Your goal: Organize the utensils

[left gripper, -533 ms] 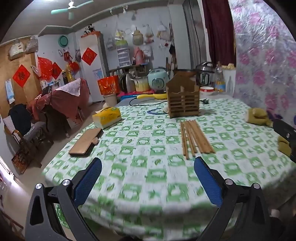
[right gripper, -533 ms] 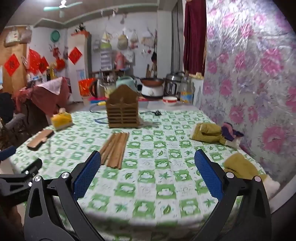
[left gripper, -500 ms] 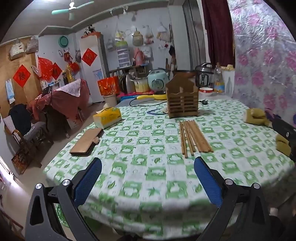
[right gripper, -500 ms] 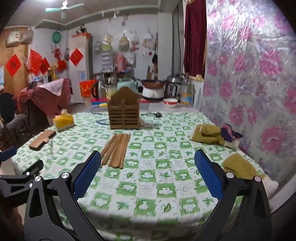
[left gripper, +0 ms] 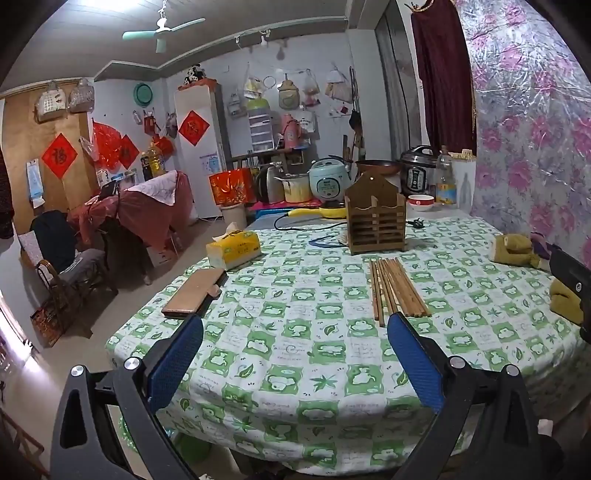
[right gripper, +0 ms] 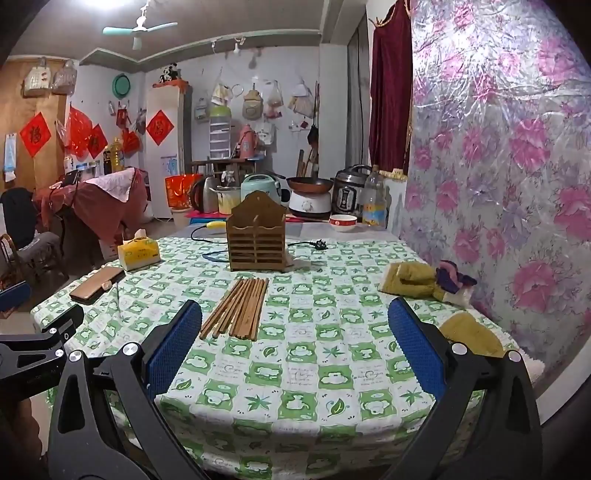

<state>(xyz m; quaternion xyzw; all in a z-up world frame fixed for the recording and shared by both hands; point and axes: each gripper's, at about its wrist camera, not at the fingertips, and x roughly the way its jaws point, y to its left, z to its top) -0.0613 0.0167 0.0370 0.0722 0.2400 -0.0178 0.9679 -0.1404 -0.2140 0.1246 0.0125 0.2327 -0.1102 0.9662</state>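
Checked green cloth covers the counter [right gripper: 332, 373]; chopsticks [right gripper: 238, 308] lie mid-counter, just before the wooden holder [right gripper: 256, 240] toward its far edge. Left claw [left gripper: 295, 360] and right claw [right gripper: 295, 349] gape empty; approach low, pinch across the bundle.

Pale walls, floral wall covering [right gripper: 517, 184] (pink), ceiling fan [left gripper: 162, 31], maroon curtain [left gripper: 443, 74].
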